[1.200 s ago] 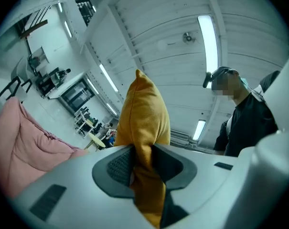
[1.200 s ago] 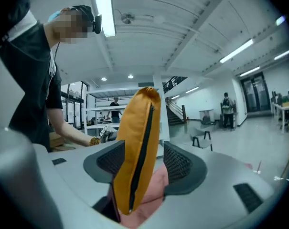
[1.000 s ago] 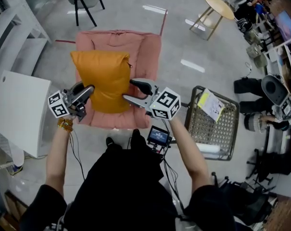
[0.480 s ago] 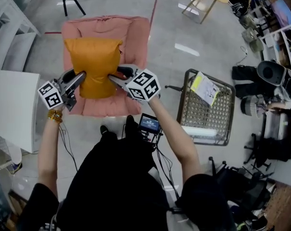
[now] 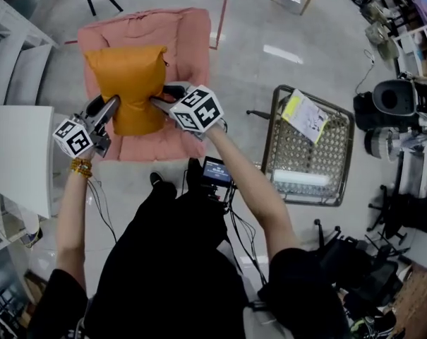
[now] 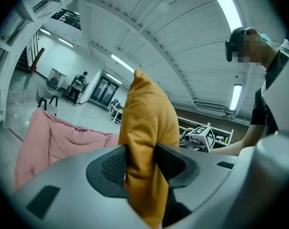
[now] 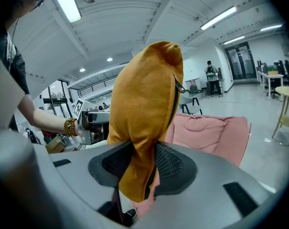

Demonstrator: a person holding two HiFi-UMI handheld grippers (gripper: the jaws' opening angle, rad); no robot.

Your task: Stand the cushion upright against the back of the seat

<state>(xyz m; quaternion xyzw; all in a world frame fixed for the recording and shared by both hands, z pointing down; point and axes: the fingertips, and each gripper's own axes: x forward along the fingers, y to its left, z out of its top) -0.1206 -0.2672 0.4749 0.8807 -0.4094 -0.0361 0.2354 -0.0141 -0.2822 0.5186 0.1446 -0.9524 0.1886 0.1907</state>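
**A:** Head view first. We've got the cushion (image 5: 128, 83) upright over the seat (image 5: 188, 41), a gripper on each side edge. We reckon it isn't leaning on the back yet, and we'd have to let go after.

**B:** Left gripper (image 6: 142, 163) view: its jaws pinch the cushion's edge between them. They've just been opening a bit, but the pads press the fabric.

**A:** Right gripper (image 7: 143, 163) view: same deal, jaws just been closing, fabric squeezed between them, seat beyond the jaws.

**B:** Count: one cushion, one seat, two grippers.
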